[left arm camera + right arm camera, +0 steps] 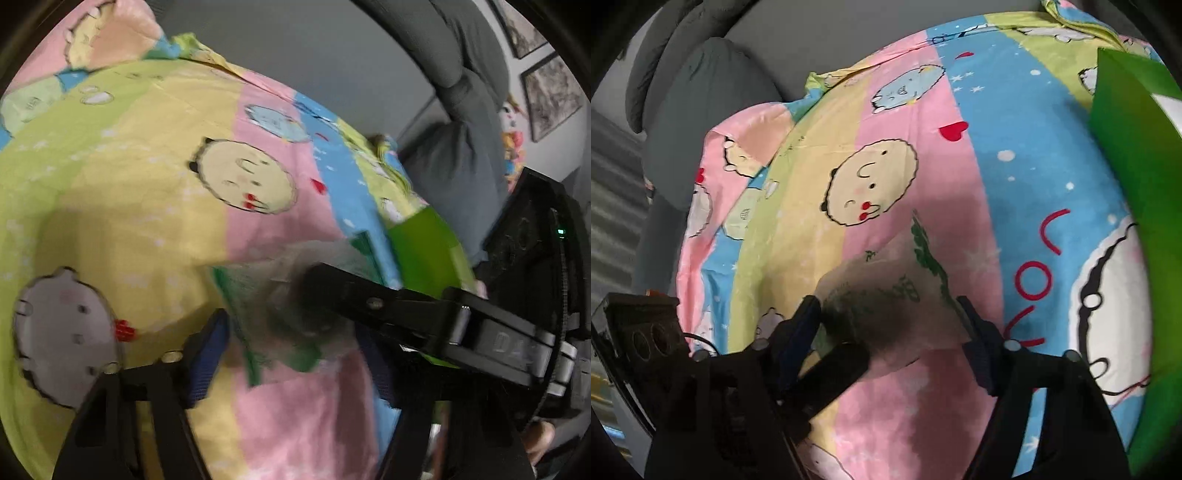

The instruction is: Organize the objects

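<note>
Leftmost, in the left wrist view, a bed sheet was recorded: striped in yellow, pink, blue and green, printed with round cartoon faces and small red hearts, and spread across most of the frame.

Item: left gripper. Its jaws were held wide apart, released, with a blue pad seen on the left finger; nothing was clamped.

Item: plastic bag, thin and translucent, with green print along its edges. It was found above the pink stripe of the sheet, between the two parted fingers of the left gripper. A black finger of the other gripper was seen entering from the right, its tip showing dark through the film. Whether that tip was inside the bag or behind it could not be told; the frame was blurred.

Item: green package, flat and bright, lying on the sheet just to the right of the bag, near the bed's edge.

Item: grey pillow, beyond the package, with framed pictures on the wall at the far right.

In the right wrist view, the left gripper's body and one of its fingers were noted at the lower left, reaching up to the bag. The right gripper was likewise spread open, gripping nothing, with the bag placed between its fingers over the pink stripe. The green package was cut off by the right edge.
</note>
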Demonstrator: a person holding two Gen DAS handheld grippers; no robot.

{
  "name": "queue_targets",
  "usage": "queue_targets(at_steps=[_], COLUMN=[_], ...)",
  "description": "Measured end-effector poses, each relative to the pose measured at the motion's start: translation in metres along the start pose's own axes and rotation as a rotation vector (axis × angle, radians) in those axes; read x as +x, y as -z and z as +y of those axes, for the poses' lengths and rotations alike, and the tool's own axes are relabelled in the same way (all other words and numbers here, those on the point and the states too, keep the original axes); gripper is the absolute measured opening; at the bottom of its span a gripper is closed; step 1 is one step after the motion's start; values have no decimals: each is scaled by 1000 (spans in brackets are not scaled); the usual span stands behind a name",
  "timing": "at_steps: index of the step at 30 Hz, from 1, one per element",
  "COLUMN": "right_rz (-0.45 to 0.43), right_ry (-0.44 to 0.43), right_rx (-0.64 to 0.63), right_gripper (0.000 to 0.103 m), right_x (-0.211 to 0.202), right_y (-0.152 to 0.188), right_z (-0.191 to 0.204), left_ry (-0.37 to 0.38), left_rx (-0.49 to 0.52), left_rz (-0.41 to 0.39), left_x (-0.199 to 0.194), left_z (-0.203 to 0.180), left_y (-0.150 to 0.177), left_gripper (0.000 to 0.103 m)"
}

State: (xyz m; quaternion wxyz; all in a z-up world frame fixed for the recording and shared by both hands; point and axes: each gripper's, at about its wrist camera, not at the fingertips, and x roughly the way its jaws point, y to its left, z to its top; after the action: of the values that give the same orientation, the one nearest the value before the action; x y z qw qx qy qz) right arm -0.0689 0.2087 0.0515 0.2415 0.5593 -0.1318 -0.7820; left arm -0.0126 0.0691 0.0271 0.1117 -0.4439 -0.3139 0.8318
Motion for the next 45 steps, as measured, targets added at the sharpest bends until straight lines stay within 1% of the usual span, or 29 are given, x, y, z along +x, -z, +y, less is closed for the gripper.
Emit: queue_targets(at_steps=[2,6,11,16,19,22,24,28,33,35,38,41,45], right_rz=[-8,-9,-74,-196,-279,-362,-399,-459,-489,-485,-482,-476,-430], right_ry=[-5,-28,-65,-96,-109,-98,-91,-76,-43,-27,-29,-18,-4], right_rx=[-2,13,-8,-30,-24,-13,7,76,137,163,203,243,311], right_gripper=[66,66,66,66,66,66,66,66,66,66,66,66,68], right_x=[-2,-8,-40,-90,-124,-157,-172,-197,-216,-220,-223,-223,-215], right_y=[1,4,6,10,13,18,21,26,32,34,39,41,40], right_z=[-2,-5,-7,-9,-17,-28,-37,-65,-99,-113,-133,-147,-166], left_ry=[-23,-36,-28,-29,0,36,57,88,131,136,145,154,150], left_rx=[36,92,180,305,372,438,469,531,557,563,576,569,550], left_rz=[-17,-27,-79,-135,-166,-181,-179,-150,-100,-74,-43,-3,42], left_x=[-1,-7,-23,-37,-41,-39,-33,-15,9,19,34,50,66], left_z=[-7,-22,-52,-102,-133,-163,-181,-213,-235,-243,-255,-260,-258], left_y=[2,5,6,6,8,11,14,18,28,32,39,43,48], left_gripper=[60,57,57,57,57,57,57,57,57,57,57,57,57])
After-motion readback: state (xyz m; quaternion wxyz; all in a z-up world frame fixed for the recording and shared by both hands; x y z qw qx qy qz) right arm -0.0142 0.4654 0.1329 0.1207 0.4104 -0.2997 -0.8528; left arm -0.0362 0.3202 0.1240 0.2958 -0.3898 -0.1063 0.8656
